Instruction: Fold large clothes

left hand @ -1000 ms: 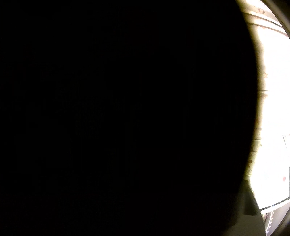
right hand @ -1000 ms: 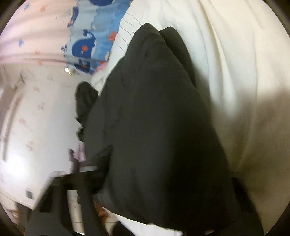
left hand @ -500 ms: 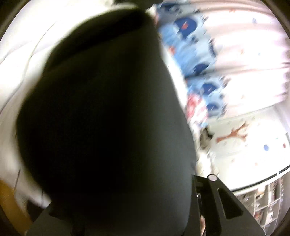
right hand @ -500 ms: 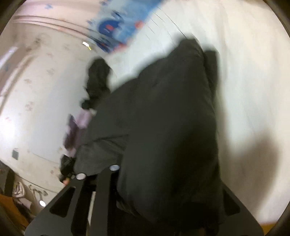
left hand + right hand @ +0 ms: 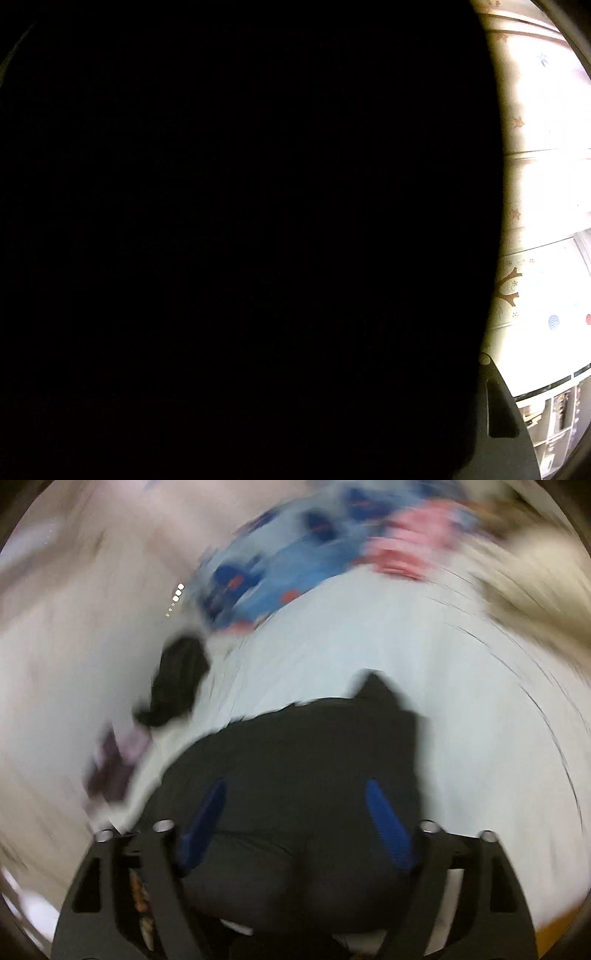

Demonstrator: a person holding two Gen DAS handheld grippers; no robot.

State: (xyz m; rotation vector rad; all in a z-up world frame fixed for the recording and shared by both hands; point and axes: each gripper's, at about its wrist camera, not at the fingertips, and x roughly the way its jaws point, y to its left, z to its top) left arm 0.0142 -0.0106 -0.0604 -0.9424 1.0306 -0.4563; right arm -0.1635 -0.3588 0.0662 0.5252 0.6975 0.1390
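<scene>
Black cloth fills almost the whole left wrist view: the dark garment (image 5: 240,240) lies right across the lens, and only a bright strip of patterned wall (image 5: 535,184) shows past its right-hand edge. One finger of the left gripper (image 5: 496,417) pokes out at the bottom of that edge, beside the garment; its mate is hidden, so I cannot tell whether the jaws are apart or together.

From the right wrist camera, blurred by motion, the same dark garment (image 5: 295,775) lies bunched on the white sheet (image 5: 461,701). The right gripper (image 5: 295,812) stands over it with its two blue pads (image 5: 388,823) spread well apart, one toward each side of the garment, nothing pinched between them. Beyond the garment, further up the sheet, a blue patterned fabric (image 5: 288,572) and a pink cloth (image 5: 410,546) lie side by side. Left of the garment, off the sheet's edge, sits a smaller black item (image 5: 177,683), with a purplish one (image 5: 114,764) just below it.
</scene>
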